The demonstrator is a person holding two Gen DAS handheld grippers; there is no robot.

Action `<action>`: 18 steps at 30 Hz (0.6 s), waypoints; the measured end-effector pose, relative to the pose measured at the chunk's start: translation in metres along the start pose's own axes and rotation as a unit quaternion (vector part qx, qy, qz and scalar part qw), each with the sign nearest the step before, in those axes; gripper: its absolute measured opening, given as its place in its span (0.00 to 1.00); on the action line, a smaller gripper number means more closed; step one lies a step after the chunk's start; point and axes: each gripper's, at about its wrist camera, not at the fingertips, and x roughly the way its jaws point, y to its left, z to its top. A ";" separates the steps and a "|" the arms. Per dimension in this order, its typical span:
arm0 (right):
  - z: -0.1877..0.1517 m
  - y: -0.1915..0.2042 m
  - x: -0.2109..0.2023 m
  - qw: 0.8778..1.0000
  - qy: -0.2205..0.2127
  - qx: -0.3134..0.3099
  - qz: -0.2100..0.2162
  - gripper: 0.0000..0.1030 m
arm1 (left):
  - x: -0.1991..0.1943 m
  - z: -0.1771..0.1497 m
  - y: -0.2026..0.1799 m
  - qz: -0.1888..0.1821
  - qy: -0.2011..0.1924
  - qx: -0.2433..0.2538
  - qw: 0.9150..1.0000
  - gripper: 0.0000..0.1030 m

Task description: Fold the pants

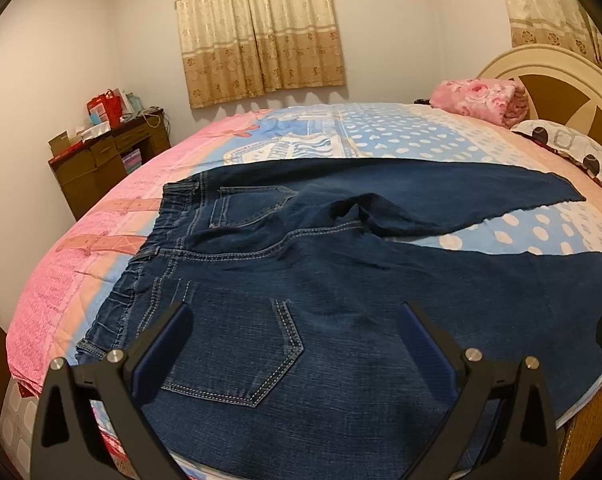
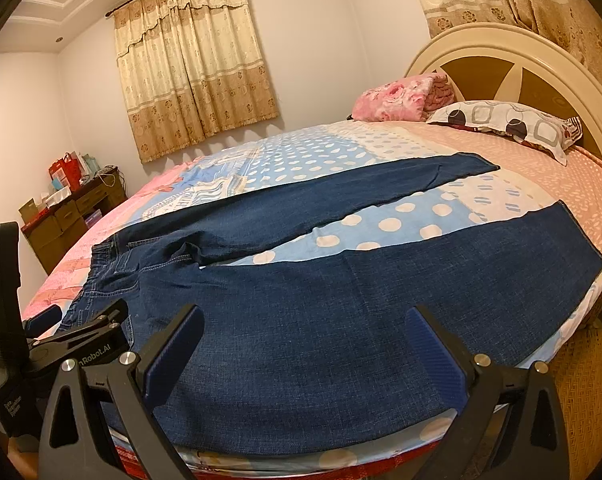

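Dark jeans lie flat across the bed, mid-frame, legs splayed toward upper right. Left gripper and right gripper hover released, empty. Advice: pinch near-edge waistband and hem together, fold leg over leg.

dark blue jeans with pale stitching; bedspread pink and light blue with white dots; rolled blanket pink floral; pillow white with grey squares, dark circles; curtain beige, brown-patterned.

pants spread flat on bed, waistband left, legs right; pillow by headboard
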 end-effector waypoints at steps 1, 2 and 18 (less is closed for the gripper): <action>0.000 0.000 0.000 1.000 0.000 0.000 0.000 0.99 | 0.000 0.000 0.001 -0.001 0.000 0.000 1.000 1.00; 0.000 0.000 0.000 1.000 0.000 0.000 0.001 0.99 | 0.001 0.000 0.001 -0.002 0.001 -0.001 1.000 1.00; 0.001 0.001 -0.001 1.000 0.002 0.000 0.000 0.99 | 0.002 -0.001 0.001 -0.010 0.007 -0.002 1.000 1.00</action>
